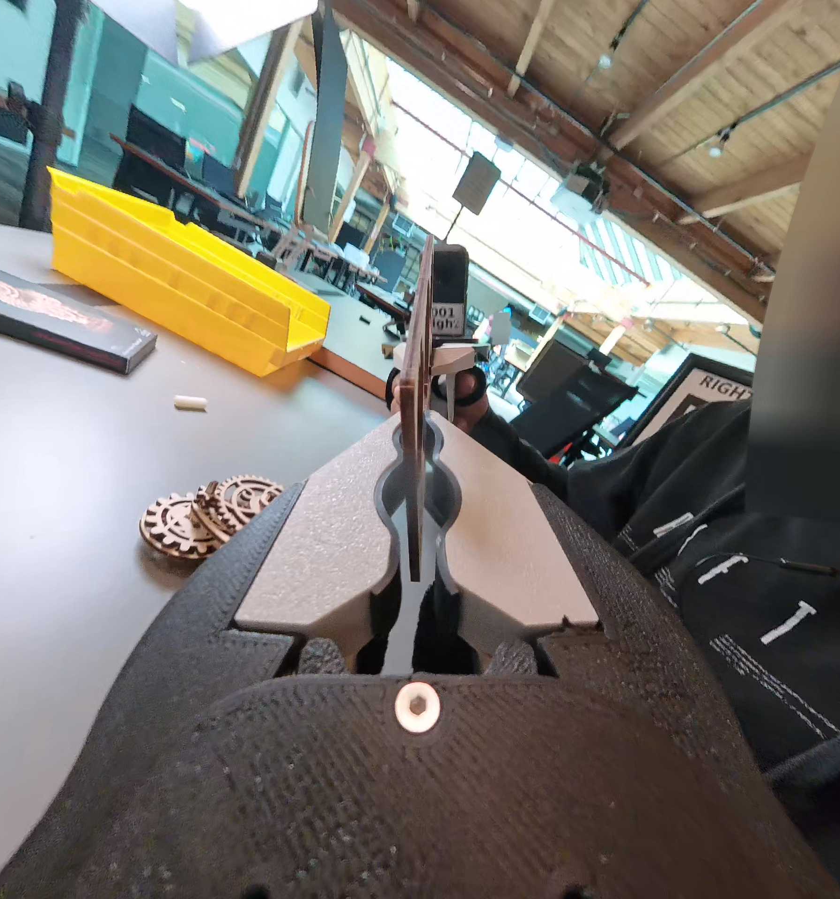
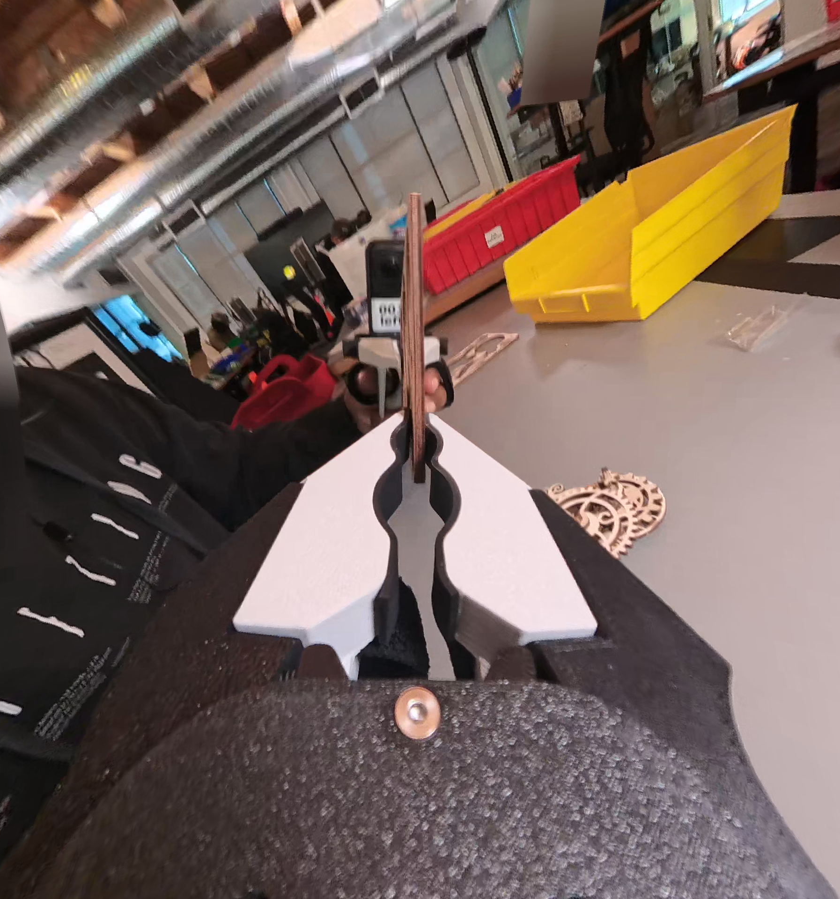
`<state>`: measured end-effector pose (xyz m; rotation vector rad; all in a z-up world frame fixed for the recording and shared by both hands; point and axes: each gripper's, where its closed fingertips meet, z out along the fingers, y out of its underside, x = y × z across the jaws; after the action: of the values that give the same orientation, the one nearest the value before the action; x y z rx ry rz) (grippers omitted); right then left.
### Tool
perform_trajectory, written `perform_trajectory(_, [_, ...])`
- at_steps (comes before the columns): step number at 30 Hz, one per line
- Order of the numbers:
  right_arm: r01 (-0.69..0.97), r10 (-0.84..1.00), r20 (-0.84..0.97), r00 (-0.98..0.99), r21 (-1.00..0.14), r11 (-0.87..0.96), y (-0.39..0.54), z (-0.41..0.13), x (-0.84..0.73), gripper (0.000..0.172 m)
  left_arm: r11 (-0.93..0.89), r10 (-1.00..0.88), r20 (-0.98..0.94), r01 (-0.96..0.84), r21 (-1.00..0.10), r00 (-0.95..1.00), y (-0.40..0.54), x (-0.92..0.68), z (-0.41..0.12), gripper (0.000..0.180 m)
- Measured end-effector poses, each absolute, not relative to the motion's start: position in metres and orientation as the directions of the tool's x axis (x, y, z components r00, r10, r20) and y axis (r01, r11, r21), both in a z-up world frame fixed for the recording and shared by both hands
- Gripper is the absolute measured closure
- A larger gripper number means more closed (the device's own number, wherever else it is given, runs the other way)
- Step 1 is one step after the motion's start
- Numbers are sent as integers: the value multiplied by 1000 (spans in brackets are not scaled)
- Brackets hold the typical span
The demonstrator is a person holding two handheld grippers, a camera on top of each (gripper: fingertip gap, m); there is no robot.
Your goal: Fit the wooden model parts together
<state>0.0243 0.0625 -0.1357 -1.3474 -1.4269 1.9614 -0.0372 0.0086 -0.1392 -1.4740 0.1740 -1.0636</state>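
Seemingly the fitting itself has not begun: from the left wrist view, the left gripper (image 1: 415, 438) has its jaws closed on a thin wooden plate (image 1: 420, 369) seen edge-on, which rises toward twelve o'clock and hides part of the right gripper (image 1: 432, 369) facing it beyond. At nine o'clock an assembled cluster of wooden gears (image 1: 199, 515) lies on the grey table (image 1: 68, 486), with a small white peg (image 1: 190, 403) and a yellow bin (image 1: 175, 277) farther off toward ten o'clock. From the right wrist view, the same plate (image 2: 414, 340) stands upright in the right gripper's (image 2: 415, 440) jaws, which pinch its lower edge (both grippers appear to share the one piece), and the gear cluster (image 2: 612, 506) sits at three o'clock. I judge this a mid-air handover or re-grip; the next move calls for one side to let go, then carrying the plate down to the gears and aligning its edge with a slot.
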Motion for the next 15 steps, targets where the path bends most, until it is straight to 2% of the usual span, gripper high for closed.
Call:
perform_trajectory(3, [116, 682, -545, -488, -815, -568, 72, -119, 20, 168, -212, -660, 538, 557, -803, 524, 12, -35, -131, 180])
perform_trajectory(4, [103, 668, -565, -484, -795, -598, 72, -120, 17, 159, -185, -660, 547, 594, -783, 515, 13, -36, -127, 180])
perform_trajectory(6, [120, 645, -586, -490, -779, -615, 61, -127, 10, 149, -153, -647, 574, 651, -743, 502, 16, -40, -124, 180])
perform_trajectory(9, [167, 640, -583, -500, -790, -589, 33, -137, -3, 146, -105, -643, 587, 703, -704, 492, 17, -42, -119, 180])
perform_trajectory(11, [171, 661, -567, -492, -807, -565, 23, -141, -10, 155, -89, -650, 598, 735, -673, 468, 16, -44, -114, 180])
perform_trajectory(15, [148, 687, -551, -475, -819, -554, 20, -142, -17, 169, -78, -645, 587, 722, -687, 489, 15, -39, -114, 180])
